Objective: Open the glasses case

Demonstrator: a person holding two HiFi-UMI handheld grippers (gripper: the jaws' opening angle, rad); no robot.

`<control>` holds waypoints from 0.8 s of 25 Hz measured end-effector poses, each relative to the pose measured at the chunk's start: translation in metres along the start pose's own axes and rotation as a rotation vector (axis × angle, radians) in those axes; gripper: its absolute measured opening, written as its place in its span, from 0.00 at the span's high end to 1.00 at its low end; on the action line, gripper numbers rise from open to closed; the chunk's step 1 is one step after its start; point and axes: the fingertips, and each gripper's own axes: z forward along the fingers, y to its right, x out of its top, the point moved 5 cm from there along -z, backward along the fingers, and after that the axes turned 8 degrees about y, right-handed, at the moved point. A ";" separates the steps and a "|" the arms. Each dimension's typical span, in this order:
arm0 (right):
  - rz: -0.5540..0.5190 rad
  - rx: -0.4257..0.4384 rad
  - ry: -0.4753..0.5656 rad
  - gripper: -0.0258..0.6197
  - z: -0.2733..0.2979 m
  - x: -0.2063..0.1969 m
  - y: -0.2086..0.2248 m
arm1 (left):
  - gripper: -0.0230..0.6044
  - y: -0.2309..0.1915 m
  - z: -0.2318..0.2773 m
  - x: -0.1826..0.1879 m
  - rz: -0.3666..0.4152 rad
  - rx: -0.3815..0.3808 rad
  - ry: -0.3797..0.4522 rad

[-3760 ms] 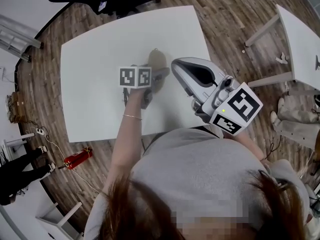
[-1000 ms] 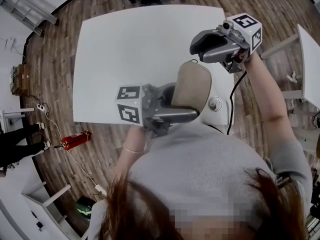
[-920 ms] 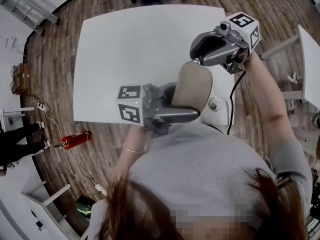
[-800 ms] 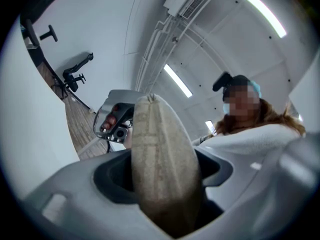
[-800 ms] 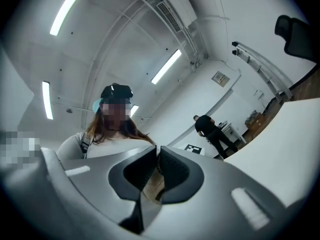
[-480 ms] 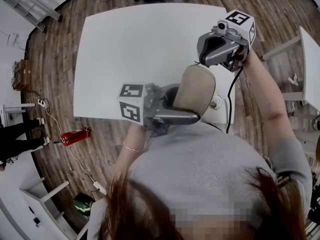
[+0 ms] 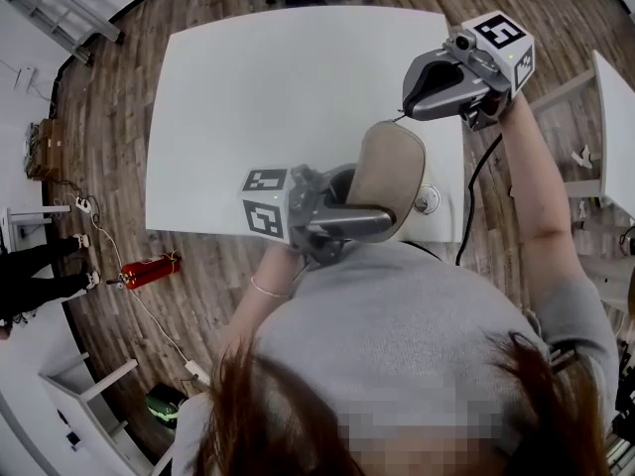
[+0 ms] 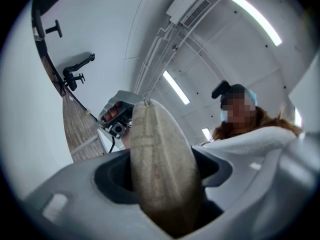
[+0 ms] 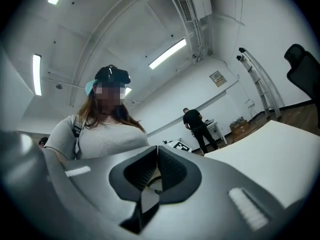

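Head view looks steeply down on a white table (image 7: 278, 87) standing on a wooden floor (image 7: 99, 167), with the person's grey sweater filling the lower frame. The beige glasses case (image 7: 392, 162) is off the tabletop, held up over the table's near edge, closed, with its narrow end pointing away from the person. The left gripper (image 7: 372, 194) has it clamped by the lower end; the left gripper view shows the jaws spread wide, one on each flat side of the case (image 8: 162, 169), pads pressed against the fabric, and a small zip pull (image 8: 146, 102) sticking out of the far tip. The right gripper (image 7: 409, 105) is raised at that far tip, its nose just at the case's end, a black cable (image 7: 476, 196) hanging from it. Its own view shows the ribbed pads (image 9: 170, 168) closed flat against each other, with a small tan sliver low behind them; whether that is the pull pinched between them cannot be told. A red fire extinguisher (image 7: 149, 266) lies on the floor at the left.
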 end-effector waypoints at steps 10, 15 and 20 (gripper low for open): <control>-0.021 -0.113 0.037 0.95 -0.019 -0.011 -0.012 | 0.46 -0.012 -0.003 0.005 -0.048 0.023 0.117; -0.033 -0.164 0.080 0.95 -0.025 -0.016 -0.010 | 0.46 -0.018 -0.004 0.009 -0.036 0.052 0.121; -0.048 -0.234 0.091 0.95 -0.032 -0.021 -0.007 | 0.46 -0.025 -0.007 0.014 -0.052 0.076 0.171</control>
